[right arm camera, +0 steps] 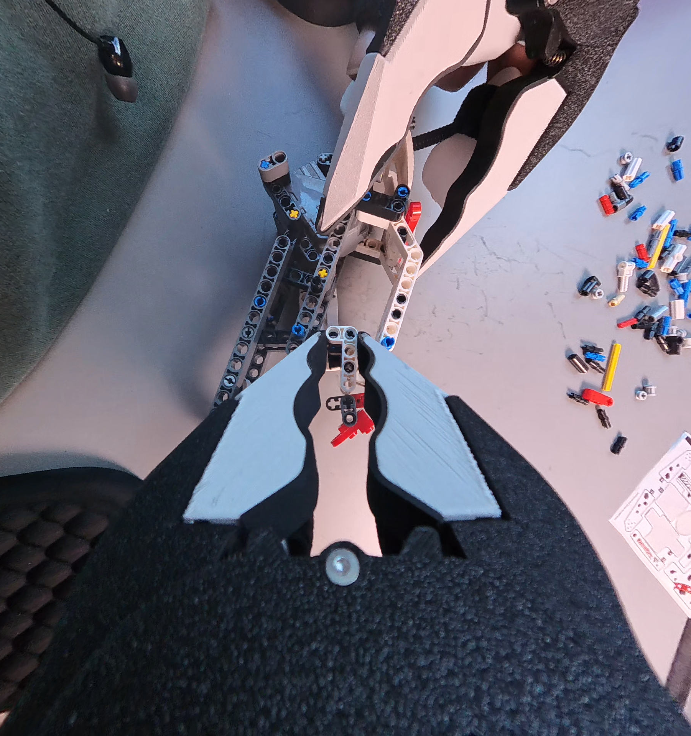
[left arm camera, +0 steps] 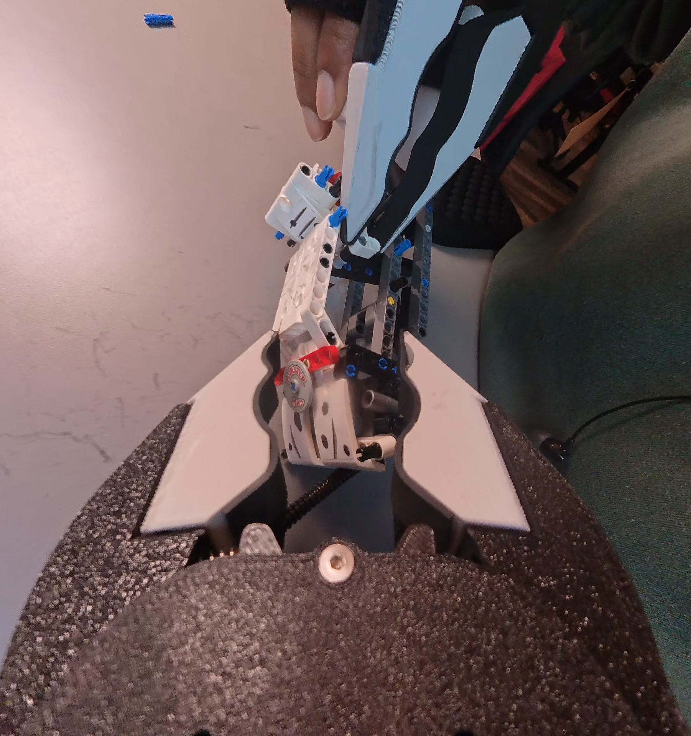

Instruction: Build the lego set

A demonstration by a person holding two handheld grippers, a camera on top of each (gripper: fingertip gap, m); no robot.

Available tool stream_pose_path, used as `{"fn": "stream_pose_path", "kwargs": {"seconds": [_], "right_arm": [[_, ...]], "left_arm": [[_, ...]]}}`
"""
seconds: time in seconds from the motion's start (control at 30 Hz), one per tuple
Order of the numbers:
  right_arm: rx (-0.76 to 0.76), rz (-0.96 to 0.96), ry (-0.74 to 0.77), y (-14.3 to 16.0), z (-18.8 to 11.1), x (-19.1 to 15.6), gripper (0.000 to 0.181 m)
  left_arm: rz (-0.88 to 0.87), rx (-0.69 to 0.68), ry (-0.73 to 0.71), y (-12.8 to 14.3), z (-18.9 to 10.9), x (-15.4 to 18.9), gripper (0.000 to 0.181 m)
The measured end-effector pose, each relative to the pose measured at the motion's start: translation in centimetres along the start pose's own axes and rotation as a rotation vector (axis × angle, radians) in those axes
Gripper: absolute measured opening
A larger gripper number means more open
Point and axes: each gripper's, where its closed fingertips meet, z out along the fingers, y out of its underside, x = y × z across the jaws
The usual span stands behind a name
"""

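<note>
My left gripper [left arm camera: 338, 346] is shut on the near end of the lego model [left arm camera: 316, 278], a white, grey and black beam frame with blue pins and a round grey disc, held above the table. My right gripper [right arm camera: 340, 338] is shut on a small white L-shaped beam [right arm camera: 346, 350], holding it at the model's [right arm camera: 264, 302] end between the grey beams and the white beam. In the left wrist view the right gripper [left arm camera: 362, 243] comes down from above with the white piece [left arm camera: 366, 246] against the model's far end. In the right wrist view the left gripper [right arm camera: 375, 239] clamps the model's far part.
A pile of loose small parts [right arm camera: 662, 278], a yellow axle [right arm camera: 611, 366] and a sticker sheet [right arm camera: 674, 529] lie on the white table to the right. Red and black pieces [right arm camera: 352, 422] lie under my right fingers. Green fabric [left arm camera: 615, 318] borders the table. A hand [left arm camera: 320, 79] holds the right gripper. About 20 centimetres separates my left fingertips from the yellow axle [right arm camera: 611, 366].
</note>
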Motion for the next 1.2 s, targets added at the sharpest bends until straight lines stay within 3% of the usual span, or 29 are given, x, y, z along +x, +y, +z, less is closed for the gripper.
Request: {"fn": "stream_pose_path", "kwargs": {"seconds": [0.2,0.3,0.33,0.4,0.47,0.53,0.63,0.7,0.83,0.93,1.0,1.07,1.2], "right_arm": [[0.035,0.084,0.022,0.1,-0.8,0.3,0.020],[0.191,0.276,0.064,-0.1,-5.8,1.7,0.029],[0.204,0.330,0.161,1.3,-7.6,3.1,0.027],[0.096,0.436,0.362,7.4,-10.0,5.4,0.022],[-0.015,0.590,0.466,14.7,-10.7,6.0,0.020],[-0.026,0.753,0.506,20.2,-10.2,5.7,0.020],[-0.021,0.853,0.557,25.1,-9.0,5.9,0.021],[0.026,0.888,0.548,25.9,-8.4,6.5,0.022],[0.023,0.868,0.490,25.8,-7.5,7.5,0.021],[-0.026,0.847,0.433,25.8,-7.0,7.5,0.005],[0.001,0.821,0.395,24.7,-6.8,7.3,0.005],[0.244,0.837,0.379,19.5,-7.5,7.8,0.005],[1.030,1.011,0.399,5.8,-12.8,9.6,0.005]], "left_arm": [[-0.027,0.009,0.005,-0.1,0.0,-0.1,0.058],[-0.048,0.013,0.000,-0.1,0.0,-0.2,0.058],[-0.060,0.018,0.000,-0.2,0.0,-0.2,0.058],[-0.096,0.027,0.008,-0.3,0.0,-0.3,0.058],[-0.140,0.041,0.022,-0.5,0.0,-0.4,0.058],[-0.183,0.068,0.049,-1.0,-0.1,-0.3,0.059],[-0.232,0.105,0.063,-1.7,-0.4,-0.5,0.059],[-0.235,0.112,0.045,-1.9,-0.6,-0.8,0.059],[-0.210,0.116,0.024,-2.4,-1.0,-0.8,0.059],[-0.181,0.151,0.008,-3.2,-1.5,-0.9,0.058],[-0.153,0.186,-0.012,-4.1,-2.0,-1.1,0.055],[-0.109,0.221,-0.040,-5.2,-2.3,-1.1,0.052],[-0.014,0.331,-0.091,-8.1,-1.8,-0.2,0.049]]}}
